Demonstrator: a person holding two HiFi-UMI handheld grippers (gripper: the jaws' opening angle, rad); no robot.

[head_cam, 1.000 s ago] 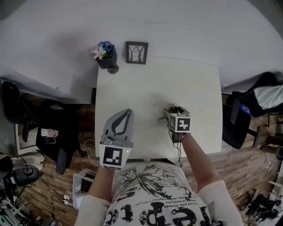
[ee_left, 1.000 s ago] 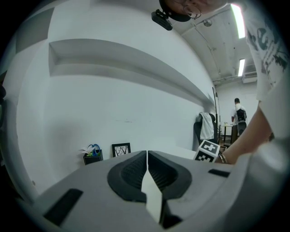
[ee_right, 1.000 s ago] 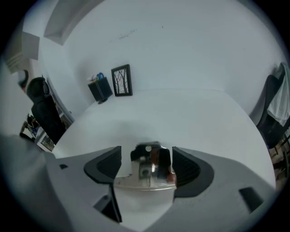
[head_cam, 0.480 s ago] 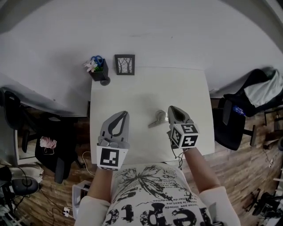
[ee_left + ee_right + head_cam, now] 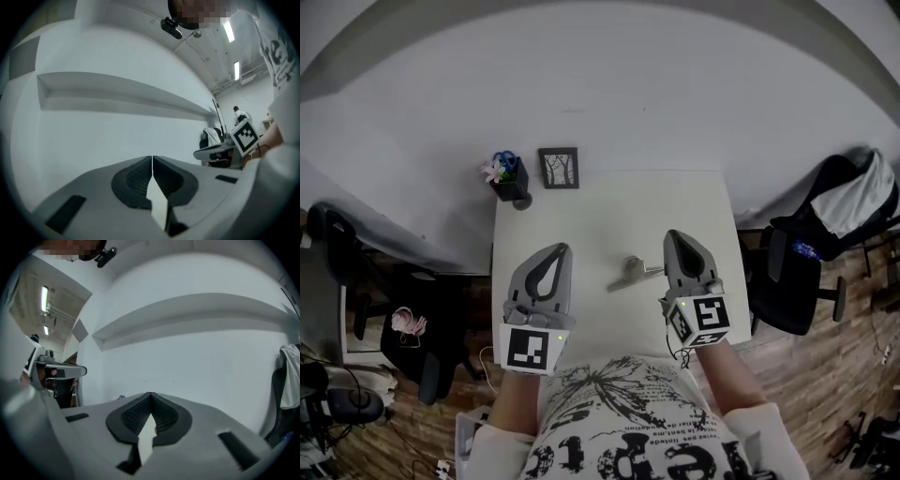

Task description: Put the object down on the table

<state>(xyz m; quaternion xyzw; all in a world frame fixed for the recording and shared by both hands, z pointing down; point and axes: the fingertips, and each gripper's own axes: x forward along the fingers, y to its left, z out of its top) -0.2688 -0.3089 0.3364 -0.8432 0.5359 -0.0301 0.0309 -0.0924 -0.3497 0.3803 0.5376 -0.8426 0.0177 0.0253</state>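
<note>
**Object lies on the table, both grippers closed and empty**

Head view: The grey metal object (image 5: pixel 630 273) lies flat on the white table (image 5: pixel 609 206), a little right of the tabletop's middle and toward the near edge. It sits between the two grippers, free of both. Its right end comes just beside the right gripper (image 5: pixel 672 234), and I cannot tell whether the two touch. The left gripper (image 5: pixel 561 247) hangs over the near-left part of the tabletop, well apart from the object. Both point toward the far edge. At the far-left corner stands a dark plant pot (image 5: pixel 511 180) with a pale flower, and a small picture frame (image 5: pixel 558 168) stands just beside it along the far edge. A dark chair (image 5: pixel 811 267) with a light garment over its back stands off the table's right edge.

Left gripper view: The left gripper (image 5: pixel 152 157) has its jaws pressed together tip to tip, with nothing between them. Ahead is a plain white wall (image 5: pixel 117 131). At the right, the right gripper (image 5: pixel 213 153) shows side-on with its marker cube (image 5: pixel 245 136).

Right gripper view: The right gripper (image 5: pixel 151 393) is likewise clenched on nothing, its ribbed pads meeting at the tip. The same white wall (image 5: pixel 197 366) fills the view. The left gripper (image 5: pixel 63 371) shows at the left edge.
</note>
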